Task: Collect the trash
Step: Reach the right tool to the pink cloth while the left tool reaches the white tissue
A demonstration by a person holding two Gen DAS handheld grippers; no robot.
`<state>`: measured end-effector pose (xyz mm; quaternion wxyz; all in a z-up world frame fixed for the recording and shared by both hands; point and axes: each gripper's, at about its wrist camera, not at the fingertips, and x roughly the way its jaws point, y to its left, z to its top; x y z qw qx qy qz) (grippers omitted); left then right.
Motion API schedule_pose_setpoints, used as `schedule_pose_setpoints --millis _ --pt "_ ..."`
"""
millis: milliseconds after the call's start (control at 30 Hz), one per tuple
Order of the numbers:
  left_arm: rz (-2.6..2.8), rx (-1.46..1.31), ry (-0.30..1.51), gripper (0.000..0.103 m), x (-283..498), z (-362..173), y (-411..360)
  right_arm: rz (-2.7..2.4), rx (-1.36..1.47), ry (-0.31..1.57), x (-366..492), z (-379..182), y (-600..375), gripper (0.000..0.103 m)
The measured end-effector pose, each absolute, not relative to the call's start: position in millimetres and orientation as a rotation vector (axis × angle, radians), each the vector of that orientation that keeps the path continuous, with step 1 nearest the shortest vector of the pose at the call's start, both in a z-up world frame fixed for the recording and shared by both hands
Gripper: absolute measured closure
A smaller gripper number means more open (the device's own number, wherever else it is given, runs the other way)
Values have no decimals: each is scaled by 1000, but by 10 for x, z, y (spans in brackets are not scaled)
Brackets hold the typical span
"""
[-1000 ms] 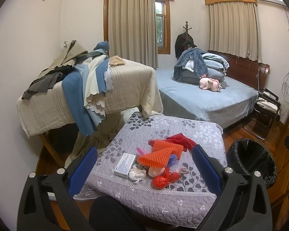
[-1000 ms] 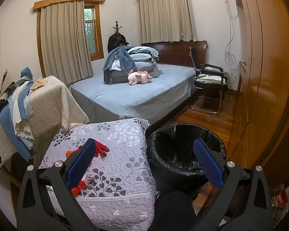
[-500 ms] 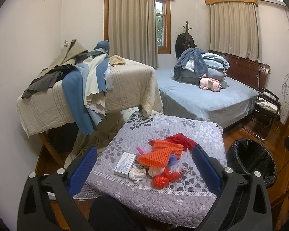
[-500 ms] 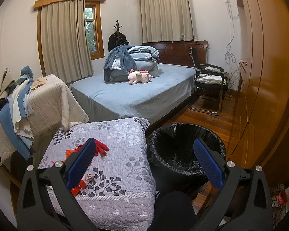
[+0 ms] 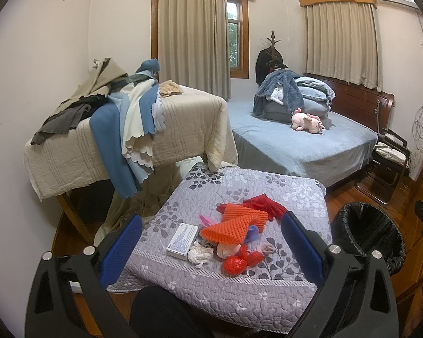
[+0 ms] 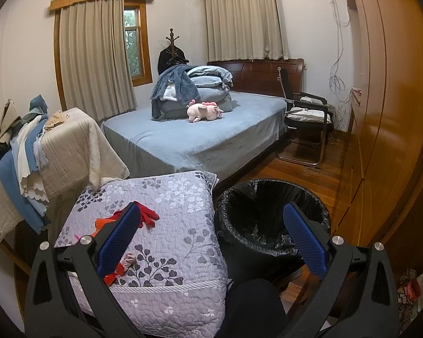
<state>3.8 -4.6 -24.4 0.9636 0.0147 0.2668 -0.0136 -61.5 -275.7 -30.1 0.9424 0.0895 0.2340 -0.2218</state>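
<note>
We hold both grippers wide open and empty, the left gripper [image 5: 211, 242] aimed at the trash pile [image 5: 231, 235] on the quilted table [image 5: 296, 194], the right gripper [image 6: 211, 238] beside the lined bin [image 6: 270, 219], ready for drops.

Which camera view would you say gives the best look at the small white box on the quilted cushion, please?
The left wrist view: the small white box lies in full sight between the open left gripper fingers, beside the orange netting. In the right wrist view I cannot find it; the right gripper finger covers that patch.
</note>
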Motion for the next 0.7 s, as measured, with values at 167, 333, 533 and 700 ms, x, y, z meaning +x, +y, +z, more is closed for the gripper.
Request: schedule_pose_setpoints --millis 167,333,533,700 --pt "-39 32 558 6 55 -317 -34 -450 178 490 -601 -347 -2746 5" --pt "-49 43 626 6 193 -468 21 -424 170 532 -495 -458 -2710 5" --pt "-52 22 765 6 393 -803 218 -373 140 607 -236 -606 -2539 5" --pt "-40 -44 853 6 556 -1105 455 -316 121 684 26 -810 -2379 5"
